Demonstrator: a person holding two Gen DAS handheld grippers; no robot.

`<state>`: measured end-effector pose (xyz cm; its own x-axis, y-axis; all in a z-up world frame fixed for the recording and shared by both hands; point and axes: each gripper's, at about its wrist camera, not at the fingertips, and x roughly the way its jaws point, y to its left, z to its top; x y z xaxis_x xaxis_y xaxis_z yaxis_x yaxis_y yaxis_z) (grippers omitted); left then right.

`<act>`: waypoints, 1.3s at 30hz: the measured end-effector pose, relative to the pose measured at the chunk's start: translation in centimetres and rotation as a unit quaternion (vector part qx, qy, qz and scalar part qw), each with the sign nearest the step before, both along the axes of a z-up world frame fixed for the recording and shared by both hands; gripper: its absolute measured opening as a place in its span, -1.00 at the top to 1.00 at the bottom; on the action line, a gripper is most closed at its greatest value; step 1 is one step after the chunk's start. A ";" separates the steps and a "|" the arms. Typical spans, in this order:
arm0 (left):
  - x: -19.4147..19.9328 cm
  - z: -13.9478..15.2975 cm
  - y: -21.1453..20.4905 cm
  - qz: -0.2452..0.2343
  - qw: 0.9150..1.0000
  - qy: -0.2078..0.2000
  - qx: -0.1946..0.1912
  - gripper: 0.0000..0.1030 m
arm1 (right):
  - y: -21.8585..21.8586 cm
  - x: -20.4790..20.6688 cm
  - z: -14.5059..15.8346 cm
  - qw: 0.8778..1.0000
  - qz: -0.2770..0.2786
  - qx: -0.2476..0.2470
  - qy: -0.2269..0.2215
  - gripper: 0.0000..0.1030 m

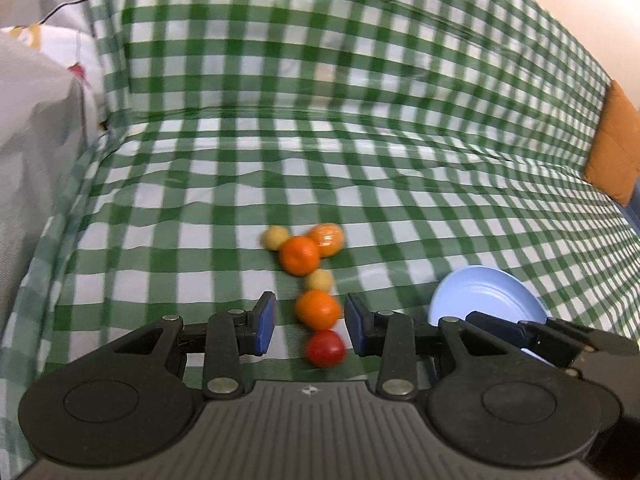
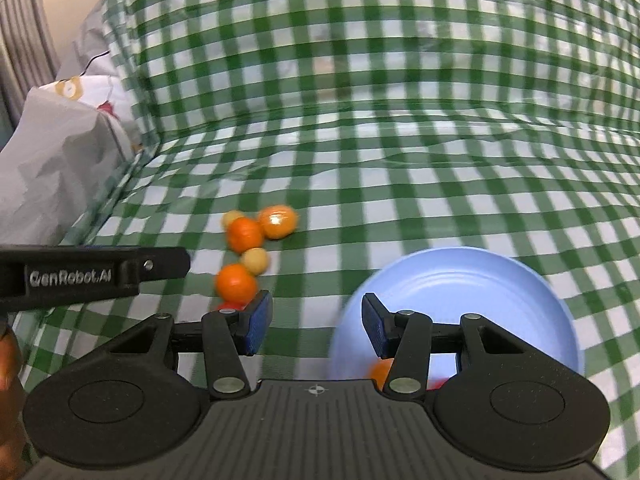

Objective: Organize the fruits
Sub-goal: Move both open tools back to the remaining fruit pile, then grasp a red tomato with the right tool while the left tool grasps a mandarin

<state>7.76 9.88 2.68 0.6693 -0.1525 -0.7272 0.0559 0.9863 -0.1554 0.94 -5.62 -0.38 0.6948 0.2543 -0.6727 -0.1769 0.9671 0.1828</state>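
Note:
Several small fruits lie in a loose line on the green checked cloth. In the left wrist view, a red fruit and an orange one sit between the open fingers of my left gripper; a pale yellow ball, another orange, a paler orange and a second yellow ball lie beyond. My right gripper is open and empty, at the left rim of the light blue plate. An orange fruit and a bit of red fruit lie in the plate, partly hidden.
The cloth rises as a backrest behind the fruits. Grey and white bedding is piled on the left. An orange cushion sits at the far right. My left gripper's arm crosses the right wrist view on the left.

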 end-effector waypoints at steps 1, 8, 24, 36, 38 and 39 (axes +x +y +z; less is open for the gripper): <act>0.1 0.0 0.4 0.005 1.000 0.003 -0.002 0.20 | 0.5 0.1 -0.1 1.000 0.004 0.000 -0.001 0.00; 0.6 -0.1 4.4 0.054 0.998 0.025 -0.032 0.20 | 3.1 0.4 -1.0 0.999 0.038 0.001 -0.002 0.00; 1.1 -0.8 4.9 0.064 0.996 0.052 -0.044 0.20 | 6.7 1.8 -4.0 0.996 0.084 -0.014 0.016 -0.10; 2.1 -1.4 4.4 0.073 0.993 0.065 -0.061 0.20 | 7.2 2.2 -4.5 0.994 0.102 -0.021 0.017 0.38; 2.7 -1.8 4.1 0.070 0.992 0.076 -0.075 0.16 | 6.9 1.8 -3.8 0.994 0.103 -0.022 0.012 0.38; 3.0 -2.1 3.8 0.068 0.991 0.083 -0.082 0.02 | 6.7 1.6 -3.6 0.994 0.103 -0.025 0.011 0.38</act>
<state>10.76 13.66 0.57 0.5652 -0.1955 -0.8014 -0.1147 0.9434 -0.3111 2.52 1.07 -3.97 0.6162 0.3552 -0.7029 -0.3687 0.9188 0.1410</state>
